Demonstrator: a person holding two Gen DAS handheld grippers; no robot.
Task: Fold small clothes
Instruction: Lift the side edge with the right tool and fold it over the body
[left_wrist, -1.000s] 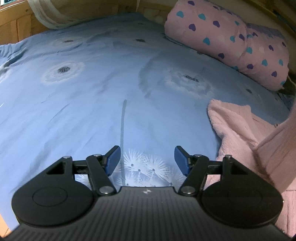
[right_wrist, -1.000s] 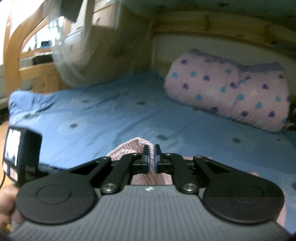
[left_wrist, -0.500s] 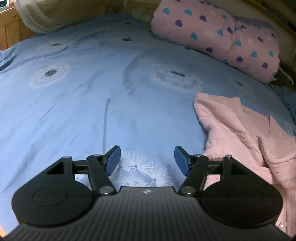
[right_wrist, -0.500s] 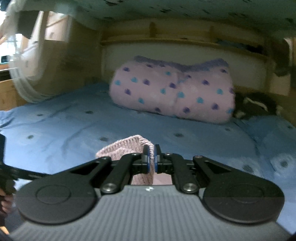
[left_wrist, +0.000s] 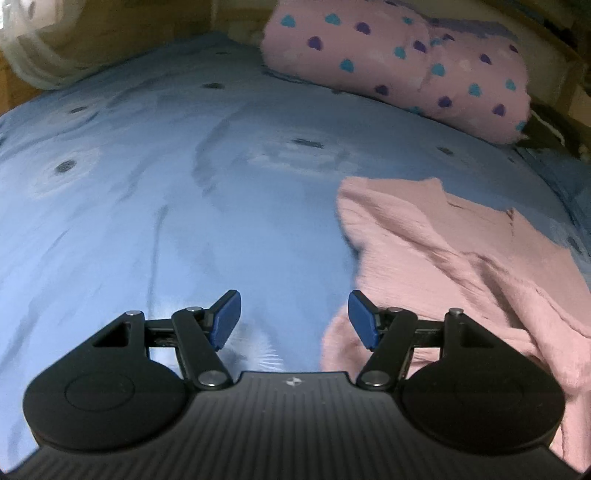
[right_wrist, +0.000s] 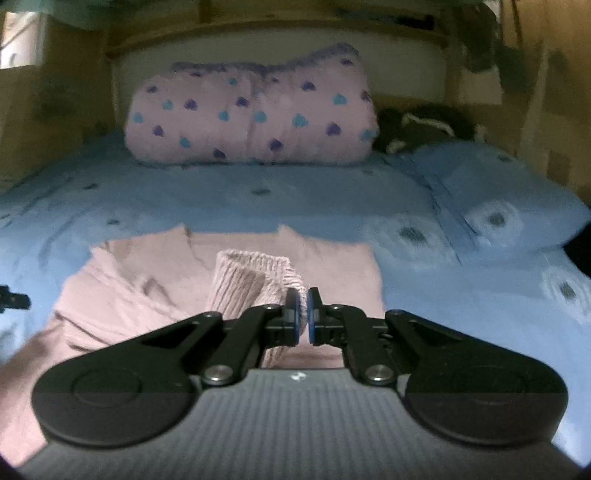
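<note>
A small pink fuzzy garment (left_wrist: 461, 258) lies spread on the blue bedsheet (left_wrist: 184, 184), at the right of the left wrist view. My left gripper (left_wrist: 293, 319) is open and empty, low over the sheet, with its right finger at the garment's left edge. In the right wrist view the garment (right_wrist: 147, 280) lies below me. My right gripper (right_wrist: 303, 314) is shut on its ribbed cuff (right_wrist: 251, 280) and holds it raised above the rest of the cloth.
A rolled pink blanket with heart prints (right_wrist: 251, 118) lies at the head of the bed. A blue pillow (right_wrist: 498, 206) sits at the right, with a dark item (right_wrist: 424, 125) behind it. Wooden bed frame surrounds the mattress.
My right gripper has swung right and lowered with the cuff, and the garment now lies spread on the sheet. My left gripper has moved right toward the garment's edge.
</note>
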